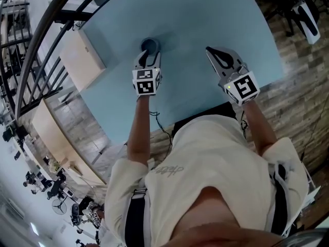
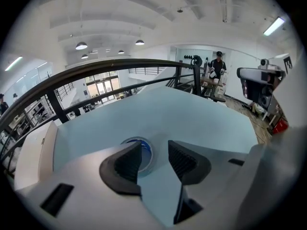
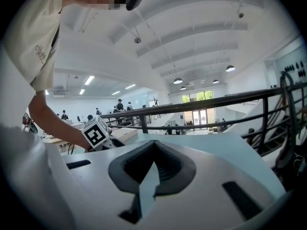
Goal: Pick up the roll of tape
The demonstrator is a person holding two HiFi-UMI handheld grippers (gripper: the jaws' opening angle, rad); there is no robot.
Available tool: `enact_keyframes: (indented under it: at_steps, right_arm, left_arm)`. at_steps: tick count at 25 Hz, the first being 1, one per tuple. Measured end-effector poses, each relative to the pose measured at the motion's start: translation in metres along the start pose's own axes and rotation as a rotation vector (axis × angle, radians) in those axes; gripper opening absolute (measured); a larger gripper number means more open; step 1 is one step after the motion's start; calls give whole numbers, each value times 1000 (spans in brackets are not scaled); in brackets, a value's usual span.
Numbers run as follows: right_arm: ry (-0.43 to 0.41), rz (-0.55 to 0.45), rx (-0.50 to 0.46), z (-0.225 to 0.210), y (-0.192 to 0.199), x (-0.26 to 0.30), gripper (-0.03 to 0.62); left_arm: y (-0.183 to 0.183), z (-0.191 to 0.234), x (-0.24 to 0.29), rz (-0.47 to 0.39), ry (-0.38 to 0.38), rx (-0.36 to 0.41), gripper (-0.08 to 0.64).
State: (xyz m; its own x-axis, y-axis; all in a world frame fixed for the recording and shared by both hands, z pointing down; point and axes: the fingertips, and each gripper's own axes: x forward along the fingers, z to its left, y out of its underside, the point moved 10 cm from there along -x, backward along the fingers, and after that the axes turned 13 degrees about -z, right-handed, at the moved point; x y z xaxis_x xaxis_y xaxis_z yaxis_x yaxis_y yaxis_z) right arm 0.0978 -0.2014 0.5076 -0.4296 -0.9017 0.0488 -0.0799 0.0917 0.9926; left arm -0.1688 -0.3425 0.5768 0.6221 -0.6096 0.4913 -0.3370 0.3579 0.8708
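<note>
The roll of tape [image 1: 149, 43] lies flat on the light blue table [image 1: 195, 19]; it is a dark ring with a blue core [image 2: 142, 150]. My left gripper [image 1: 146, 55] hovers right at its near side, open. In the left gripper view the gap between the fingertips [image 2: 154, 158] sits just right of the roll, and the left finger [image 2: 122, 166] covers part of the ring. The jaws do not hold it. My right gripper [image 1: 215, 54] is off to the right above bare table, shut with nothing in it [image 3: 153, 147].
A beige box [image 1: 82, 58] sits beside the table's left edge, with a dark railing [image 1: 46, 32] beyond it. Wooden floor [image 1: 300, 94] lies right of the table. The left gripper's marker cube [image 3: 97, 133] shows in the right gripper view.
</note>
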Motion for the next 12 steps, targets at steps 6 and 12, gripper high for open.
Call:
enact_keyframes:
  at_steps: [6, 12]
  right_arm:
    - [8, 35, 20, -7, 9, 0, 8]
    - [28, 60, 43, -15, 18, -5, 8]
  left_arm:
    - [14, 5, 27, 85, 26, 16, 190]
    - [23, 6, 45, 173, 47, 21, 183]
